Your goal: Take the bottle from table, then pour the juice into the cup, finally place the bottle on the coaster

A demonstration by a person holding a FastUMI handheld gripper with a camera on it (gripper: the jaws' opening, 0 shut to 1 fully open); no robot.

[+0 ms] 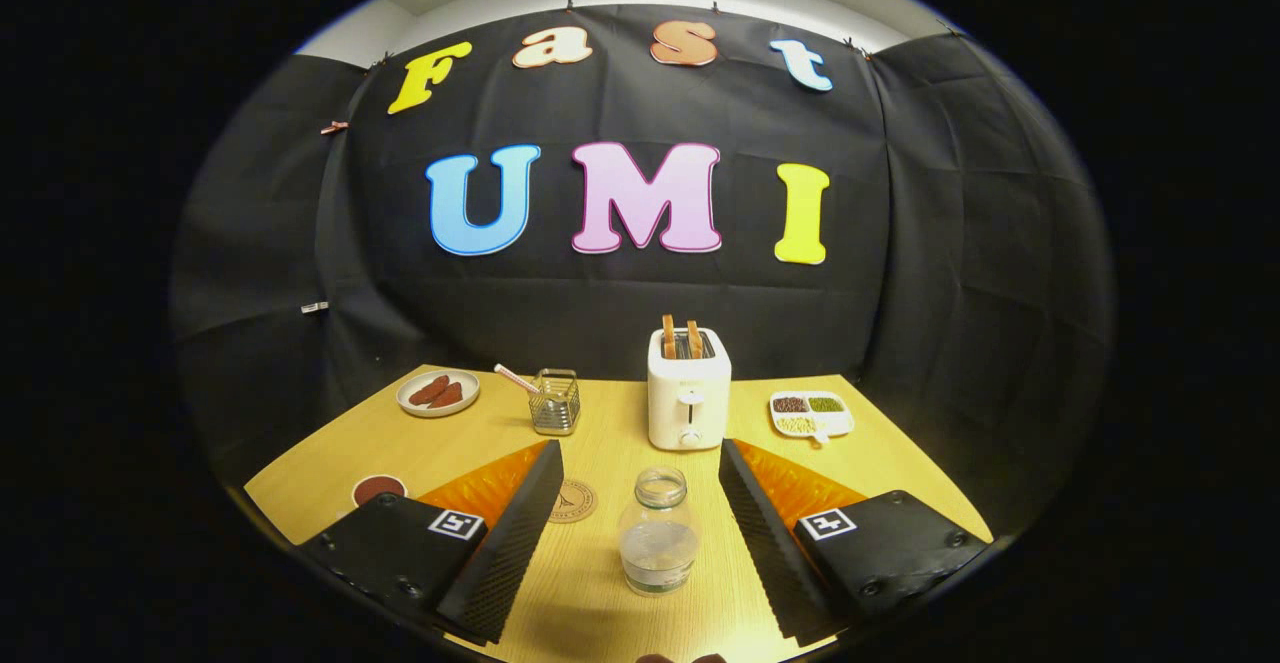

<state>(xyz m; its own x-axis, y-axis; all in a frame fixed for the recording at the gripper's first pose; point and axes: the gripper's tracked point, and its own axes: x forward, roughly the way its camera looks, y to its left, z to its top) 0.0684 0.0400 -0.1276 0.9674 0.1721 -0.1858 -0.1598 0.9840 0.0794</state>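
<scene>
Spread wide, tool (640,528) straddling the bottle (658,531) near the surface's (600,433) front edge, gaps on both sides, no contact. Round coaster (572,501) just beside the left finger; dark-filled cup (379,489) toward the left edge. Toaster (688,388) straight beyond, wire basket (556,401), plate (438,392) and divided dish (811,413) along the back edge. Clear, uncapped, upright, pale liquid low inside.

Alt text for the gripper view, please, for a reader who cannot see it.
The gripper has its jaws open around a clear bottle standing on a wooden table, not touching it. A round coaster lies beside the left jaw; a white toaster with toast stands beyond the bottle.
</scene>
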